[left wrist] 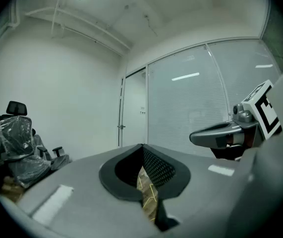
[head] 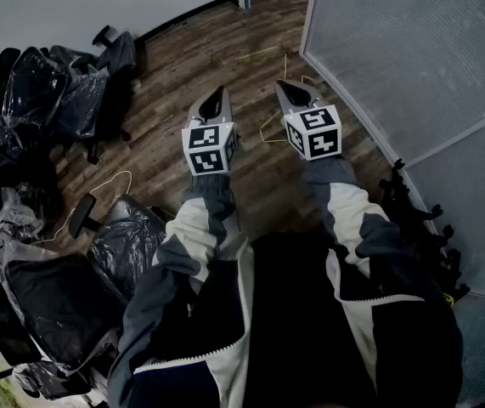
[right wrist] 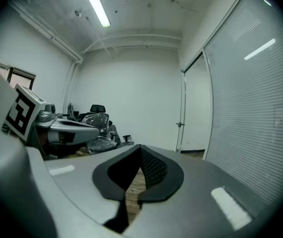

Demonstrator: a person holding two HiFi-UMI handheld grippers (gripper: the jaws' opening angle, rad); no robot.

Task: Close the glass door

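Note:
I hold both grippers out side by side over the wooden floor, pointing roughly level toward the far end of the room. The left gripper (head: pixel 219 92) (left wrist: pixel 142 147) is shut, its tips meeting with nothing between them. My right gripper (head: pixel 283 84) (right wrist: pixel 141 147) is also shut and empty. The glass door (left wrist: pixel 134 108) (right wrist: pixel 193 110) stands ahead in the far corner, with a small handle (left wrist: pixel 121 127) (right wrist: pixel 180 125) on its upright edge. It is well out of reach of both grippers. Whether the door is open or closed I cannot tell.
A long glass wall with blinds (head: pixel 412 66) runs along the right. Office chairs wrapped in plastic (head: pixel 47 92) (head: pixel 123 245) crowd the left side. A yellow cable (head: pixel 272 117) and a white cable (head: pixel 110 181) lie on the floor. A black chair base (head: pixel 420 219) sits by the glass wall.

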